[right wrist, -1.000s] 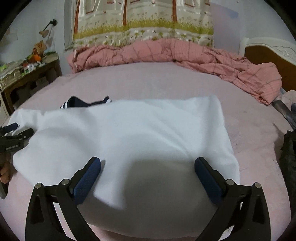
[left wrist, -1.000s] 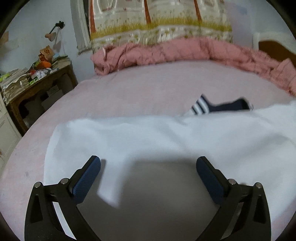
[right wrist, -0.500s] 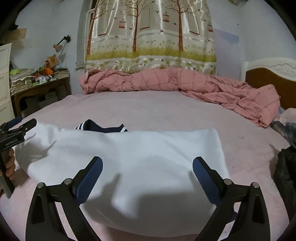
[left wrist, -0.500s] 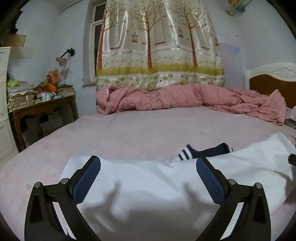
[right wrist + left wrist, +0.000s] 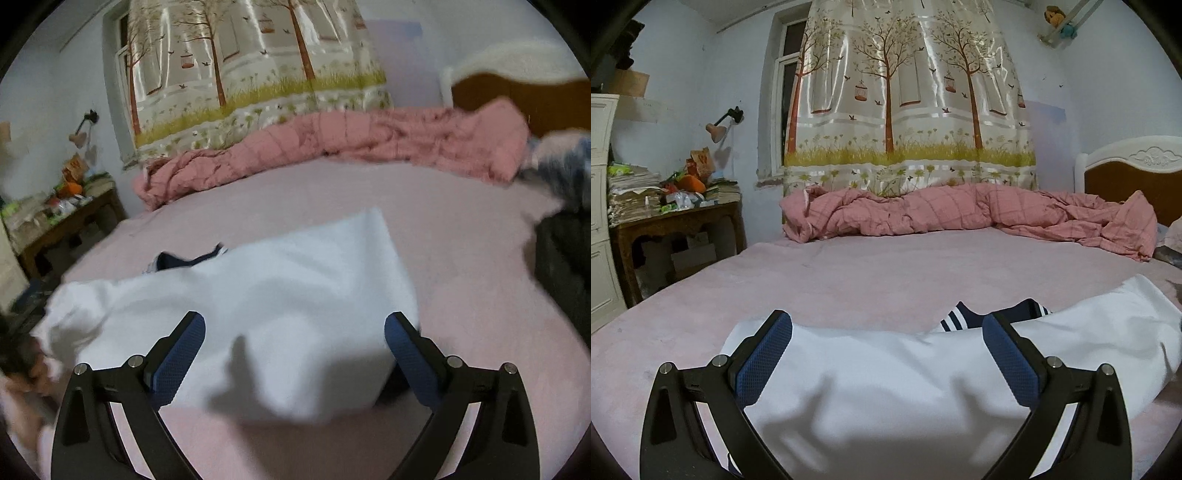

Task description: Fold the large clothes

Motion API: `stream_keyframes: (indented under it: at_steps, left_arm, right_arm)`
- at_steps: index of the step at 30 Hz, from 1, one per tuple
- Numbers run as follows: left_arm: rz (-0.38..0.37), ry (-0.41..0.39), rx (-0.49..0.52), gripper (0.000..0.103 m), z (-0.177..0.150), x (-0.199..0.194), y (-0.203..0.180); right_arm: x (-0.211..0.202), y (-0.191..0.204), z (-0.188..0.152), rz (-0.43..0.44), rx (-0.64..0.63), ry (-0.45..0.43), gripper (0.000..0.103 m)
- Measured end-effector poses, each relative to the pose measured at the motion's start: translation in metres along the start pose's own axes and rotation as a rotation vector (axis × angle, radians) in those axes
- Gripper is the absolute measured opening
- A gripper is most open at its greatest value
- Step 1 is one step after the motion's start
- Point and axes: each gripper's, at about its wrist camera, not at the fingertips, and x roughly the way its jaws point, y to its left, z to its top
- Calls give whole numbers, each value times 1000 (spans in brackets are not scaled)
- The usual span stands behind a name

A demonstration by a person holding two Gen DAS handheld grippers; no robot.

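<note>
Lying across the near part of the pink bed sheet (image 5: pixel 886 273) is the white garment (image 5: pixel 923 380), folded into a broad flat band that runs left to right in both wrist views. A navy piece with white stripes (image 5: pixel 964 319) pokes out from under its far edge, touching the sheet. In the right wrist view the white garment (image 5: pixel 266 295) looks softly blurred, its far right corner standing squarely on the sheet.

Above the cloth, the left gripper (image 5: pixel 886 365) has its jaws spread wide with nothing between the blue pads (image 5: pixel 764 362); whether they touch the fabric cannot be told. The right gripper (image 5: pixel 293 354) is likewise spread wide and empty, its right finger near the garment's right edge, and its shadow falls on the cloth.

Farther back, a rumpled pink quilt (image 5: pixel 960 210) stretches along the far side of the bed, below a tree-printed curtain (image 5: pixel 905 103). A cluttered wooden table (image 5: pixel 676 221) stands at left, and a white-framed headboard (image 5: pixel 1134 173) at right
</note>
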Motion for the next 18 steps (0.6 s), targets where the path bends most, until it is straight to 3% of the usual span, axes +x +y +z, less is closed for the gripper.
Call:
stream_keyframes:
  at_steps: [7,9,15,18]
  left_arm:
    - [9,-23,2,103,1,-4,2]
    - [-1,-11,-32,103,0,-2,10]
    - [-11,54,-140,103,-1,10,30]
    - [-16,71,-170,103,-2,12,34]
  right_arm:
    - [-7,-23,-29,133,250,205,99]
    - [4,-35,-35,94,339,226,99]
    - [27,-49,-25,21,444,127,96]
    - [41,-54,-17,-38,466,97,82]
